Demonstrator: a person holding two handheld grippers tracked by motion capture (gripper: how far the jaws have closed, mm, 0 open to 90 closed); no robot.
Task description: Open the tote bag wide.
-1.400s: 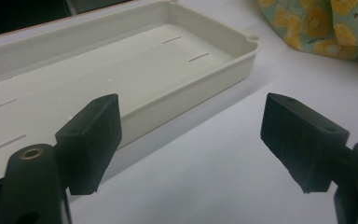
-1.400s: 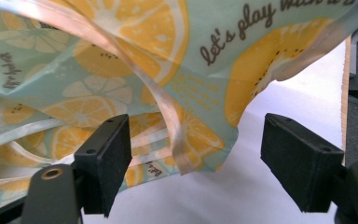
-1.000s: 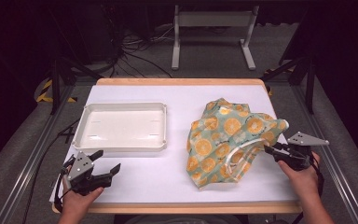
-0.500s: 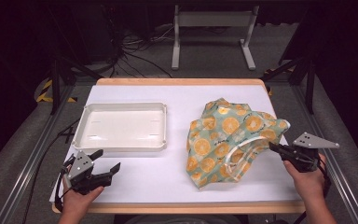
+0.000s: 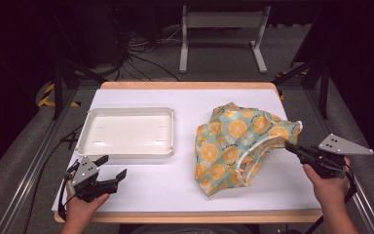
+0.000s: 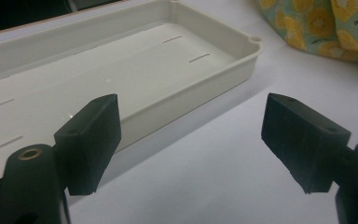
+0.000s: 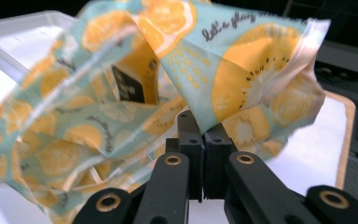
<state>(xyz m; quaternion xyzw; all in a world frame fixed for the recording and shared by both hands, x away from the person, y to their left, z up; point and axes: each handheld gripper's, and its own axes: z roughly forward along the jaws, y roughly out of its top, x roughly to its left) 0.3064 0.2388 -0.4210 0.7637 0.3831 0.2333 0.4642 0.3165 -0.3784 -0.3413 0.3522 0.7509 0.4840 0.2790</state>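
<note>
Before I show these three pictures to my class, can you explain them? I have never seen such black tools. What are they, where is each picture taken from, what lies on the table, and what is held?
A person sits at a white table with a hand-held two-jaw gripper in each hand. The wide picture comes from a fixed camera above, looking forward and down. The other two come from cameras riding on each gripper, looking along its black jaws.

On the table lie an empty white tray and a teal cloth bag printed with orange slices.

The left gripper is open near the tray's front edge, holding nothing; its own view shows jaws wide apart. The right gripper is shut on the bag's right edge; its own view shows the fabric pinched between the closed jaws.
</note>
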